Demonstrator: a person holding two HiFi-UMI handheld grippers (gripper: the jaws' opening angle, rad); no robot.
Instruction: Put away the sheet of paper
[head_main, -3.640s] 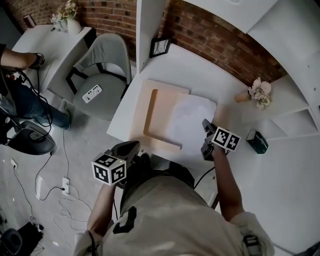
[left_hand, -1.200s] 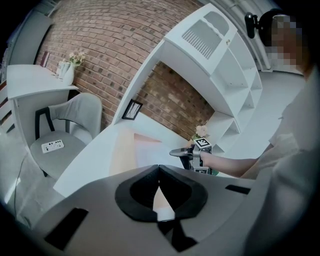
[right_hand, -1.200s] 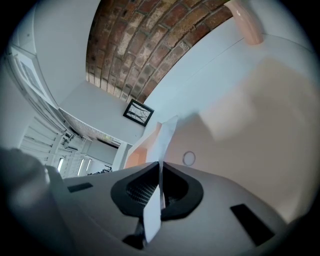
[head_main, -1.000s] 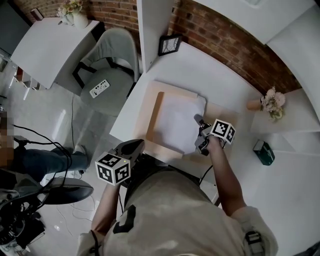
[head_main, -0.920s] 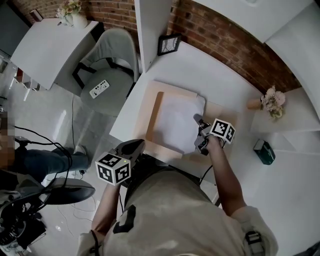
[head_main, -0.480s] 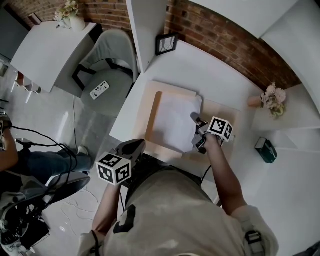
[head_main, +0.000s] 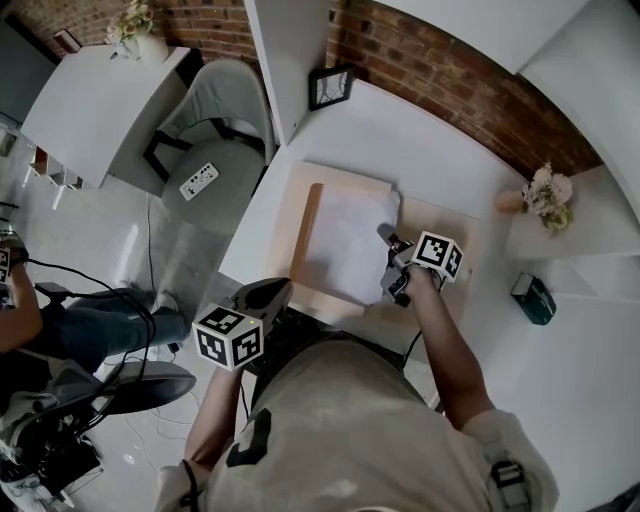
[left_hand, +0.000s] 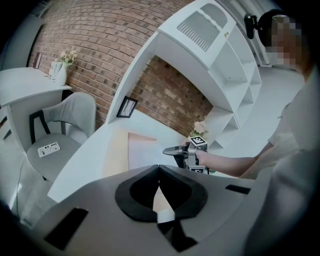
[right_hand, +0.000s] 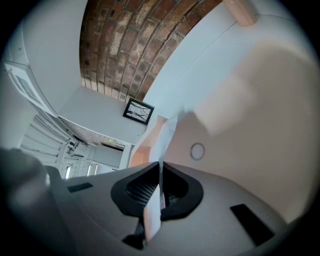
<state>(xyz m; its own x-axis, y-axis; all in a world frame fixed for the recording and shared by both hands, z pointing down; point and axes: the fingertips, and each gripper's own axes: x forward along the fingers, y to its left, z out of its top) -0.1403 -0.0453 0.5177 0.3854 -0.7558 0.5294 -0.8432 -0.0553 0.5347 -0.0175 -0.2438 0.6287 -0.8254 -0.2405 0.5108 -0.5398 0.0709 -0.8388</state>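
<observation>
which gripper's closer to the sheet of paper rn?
Right. The right gripper is shut on the sheet of paper, clamping its edge. The left gripper is shut and empty, down by the desk's near edge, apart from the sheet.

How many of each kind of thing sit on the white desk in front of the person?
sheet of paper: 1
beige folder: 1
picture frame: 1
flower bunch: 1
dark green box: 1
Total: 5
</observation>
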